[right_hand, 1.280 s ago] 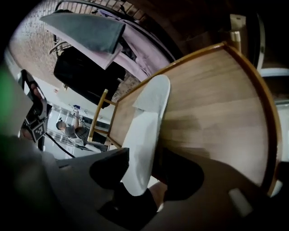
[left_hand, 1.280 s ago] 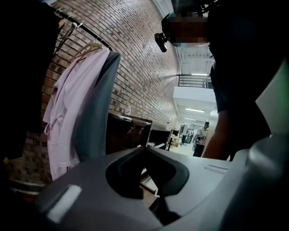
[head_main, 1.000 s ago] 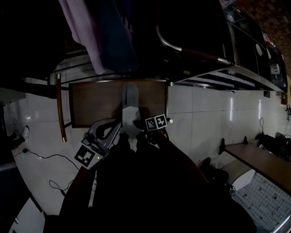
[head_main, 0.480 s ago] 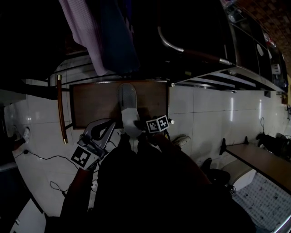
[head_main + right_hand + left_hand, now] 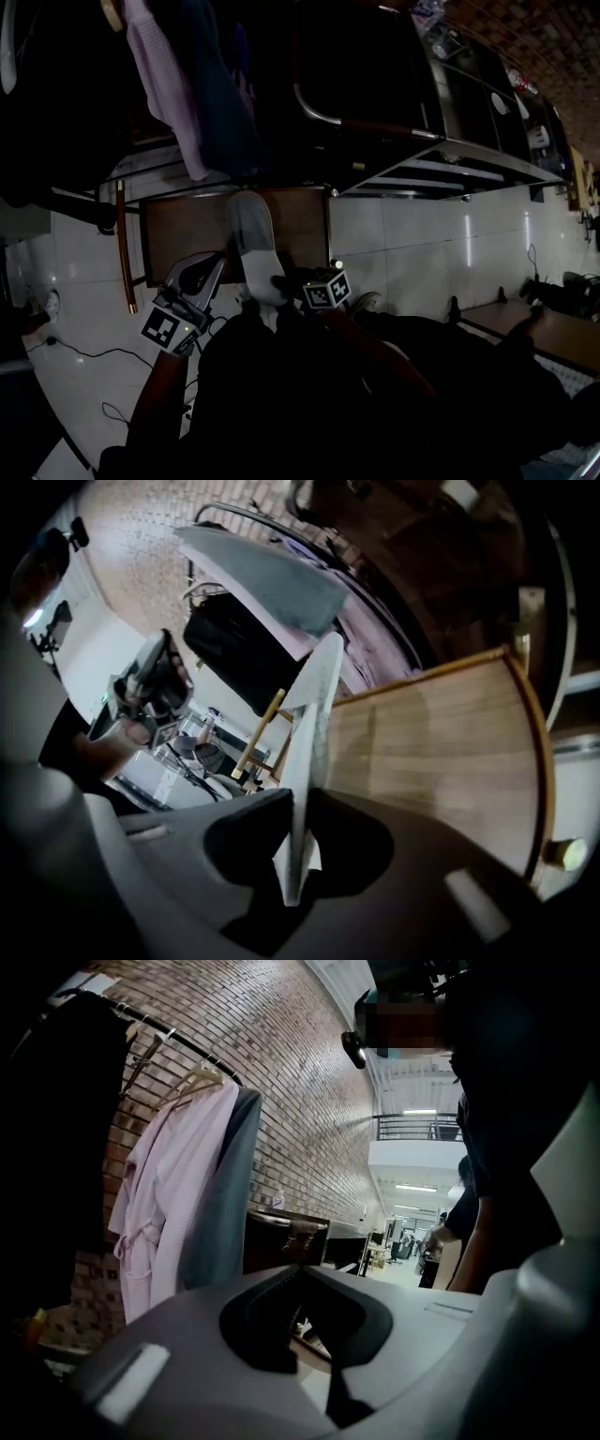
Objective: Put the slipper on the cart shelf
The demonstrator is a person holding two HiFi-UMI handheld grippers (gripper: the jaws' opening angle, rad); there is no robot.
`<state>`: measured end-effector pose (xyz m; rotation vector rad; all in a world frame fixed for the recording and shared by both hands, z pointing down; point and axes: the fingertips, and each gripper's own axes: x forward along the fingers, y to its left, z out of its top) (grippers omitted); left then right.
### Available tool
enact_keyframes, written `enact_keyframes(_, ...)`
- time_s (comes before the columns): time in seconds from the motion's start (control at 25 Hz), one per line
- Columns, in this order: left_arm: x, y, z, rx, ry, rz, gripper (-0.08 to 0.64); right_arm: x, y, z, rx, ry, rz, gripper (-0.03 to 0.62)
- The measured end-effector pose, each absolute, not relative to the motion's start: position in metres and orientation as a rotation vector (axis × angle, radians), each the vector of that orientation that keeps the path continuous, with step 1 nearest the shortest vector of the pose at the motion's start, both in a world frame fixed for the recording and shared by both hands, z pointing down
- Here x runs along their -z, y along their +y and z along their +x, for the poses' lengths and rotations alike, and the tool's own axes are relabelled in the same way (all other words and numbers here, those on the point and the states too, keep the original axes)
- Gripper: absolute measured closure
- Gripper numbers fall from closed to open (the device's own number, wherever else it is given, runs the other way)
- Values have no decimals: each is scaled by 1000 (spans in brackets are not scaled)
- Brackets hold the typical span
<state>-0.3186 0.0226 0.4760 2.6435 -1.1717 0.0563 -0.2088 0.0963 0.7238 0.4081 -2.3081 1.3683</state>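
Observation:
A pale grey slipper (image 5: 251, 239) hangs tilted over the brown wooden cart shelf (image 5: 183, 230), toe pointing away from me. My right gripper (image 5: 283, 286) holds its heel end. In the right gripper view the thin sole (image 5: 309, 724) stands on edge between the closing jaws of that gripper (image 5: 300, 803), whose pads press on it, with the shelf board (image 5: 441, 752) beyond. To the left of the slipper my left gripper (image 5: 216, 264) stays apart from it. In the left gripper view its tips (image 5: 302, 1274) meet with nothing between them.
A wooden rail post (image 5: 122, 234) bounds the shelf's left side. A pink robe (image 5: 164, 84) and dark clothes hang above the cart. A metal frame with a handle (image 5: 375, 127) juts out at the right. A cable (image 5: 56, 347) and a shoe (image 5: 366, 302) lie on the tiled floor.
The slipper has swung its toe to the left and risen a little off the shelf. The left gripper has drawn away from it to the left.

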Motion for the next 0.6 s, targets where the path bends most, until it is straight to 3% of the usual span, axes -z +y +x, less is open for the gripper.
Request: enact_keyframes(0.6,-418,15,-292,0,-1122,2763,560,-514,33,-155,-861,-2831,823,526)
